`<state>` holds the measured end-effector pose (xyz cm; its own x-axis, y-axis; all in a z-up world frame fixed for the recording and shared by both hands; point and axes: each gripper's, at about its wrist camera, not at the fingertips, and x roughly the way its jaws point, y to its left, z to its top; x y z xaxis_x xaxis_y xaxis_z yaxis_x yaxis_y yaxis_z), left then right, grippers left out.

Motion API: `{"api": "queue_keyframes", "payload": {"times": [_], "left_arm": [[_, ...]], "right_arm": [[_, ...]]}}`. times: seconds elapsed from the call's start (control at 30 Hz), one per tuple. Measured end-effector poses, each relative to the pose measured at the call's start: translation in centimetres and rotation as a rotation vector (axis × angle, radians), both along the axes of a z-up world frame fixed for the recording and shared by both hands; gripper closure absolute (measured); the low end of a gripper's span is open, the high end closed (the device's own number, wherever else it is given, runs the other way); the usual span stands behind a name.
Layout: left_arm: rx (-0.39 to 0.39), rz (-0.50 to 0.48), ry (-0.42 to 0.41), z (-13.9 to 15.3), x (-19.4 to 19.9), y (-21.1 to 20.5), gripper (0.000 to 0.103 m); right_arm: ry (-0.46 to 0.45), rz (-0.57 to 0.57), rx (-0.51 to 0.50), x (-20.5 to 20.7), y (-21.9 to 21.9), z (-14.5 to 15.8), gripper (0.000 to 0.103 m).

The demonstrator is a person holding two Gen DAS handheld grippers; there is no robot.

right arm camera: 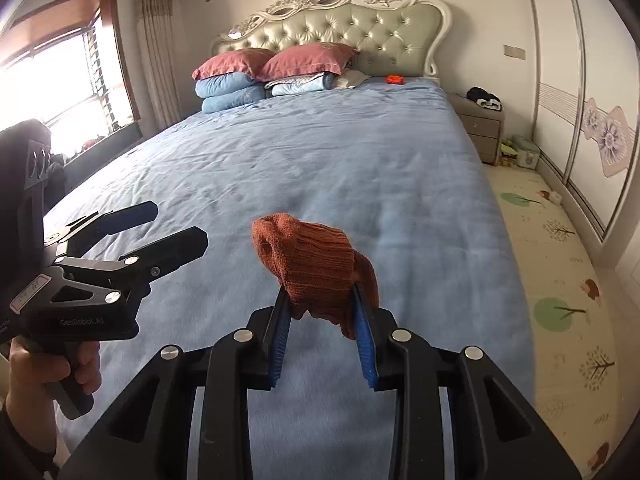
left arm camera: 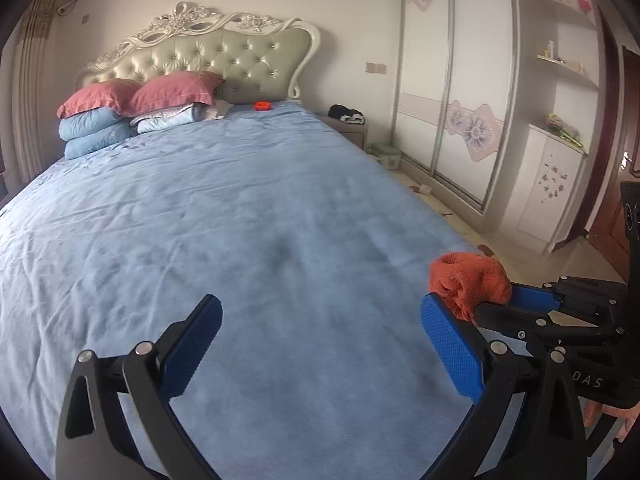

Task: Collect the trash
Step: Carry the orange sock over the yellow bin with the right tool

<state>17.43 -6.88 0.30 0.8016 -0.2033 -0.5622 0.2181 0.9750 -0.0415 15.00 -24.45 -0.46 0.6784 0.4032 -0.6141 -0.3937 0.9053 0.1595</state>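
My right gripper (right arm camera: 322, 300) is shut on a rust-orange knitted sock (right arm camera: 312, 264) and holds it above the foot end of the blue bed (right arm camera: 320, 152). The sock also shows in the left wrist view (left arm camera: 468, 280), pinched in the right gripper (left arm camera: 480, 300). My left gripper (left arm camera: 320, 320) is open and empty over the blue sheet (left arm camera: 240, 200); in the right wrist view it (right arm camera: 180, 224) is to the left of the sock. A small orange-red object (left arm camera: 262, 106) lies on the bed near the headboard, also in the right wrist view (right arm camera: 394, 79).
Red and blue pillows (right arm camera: 256, 76) are stacked at the head. A nightstand (right arm camera: 480, 128) with dark clothes stands right of the bed, with a small bin (right arm camera: 524, 152) beside it. A patterned play mat (right arm camera: 560, 280) covers the floor along the sliding wardrobe (left arm camera: 452, 80). A window (right arm camera: 60, 80) is at left.
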Motion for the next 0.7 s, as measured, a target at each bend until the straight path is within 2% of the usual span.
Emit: {"api": "queue_keyframes", "payload": {"times": [0.23,0.43,0.7], "left_arm": [[-0.003,-0.114,0.024,-0.6,-4.7,-6.3,0.004],[-0.014,-0.252,0.048,-1.6,-7.7,-12.9,0.004],[-0.078,-0.444,0.107,-3.0,-10.7,-22.1,0.004]], "right_arm": [[0.007,-0.125,0.075,-6.3,-8.4,-0.3,0.073],[-0.014,-0.246,0.081,-10.9,-13.7,-0.8,0.072],[-0.009,-0.427,0.157,-18.2,-20.8,-2.5,0.071]]}}
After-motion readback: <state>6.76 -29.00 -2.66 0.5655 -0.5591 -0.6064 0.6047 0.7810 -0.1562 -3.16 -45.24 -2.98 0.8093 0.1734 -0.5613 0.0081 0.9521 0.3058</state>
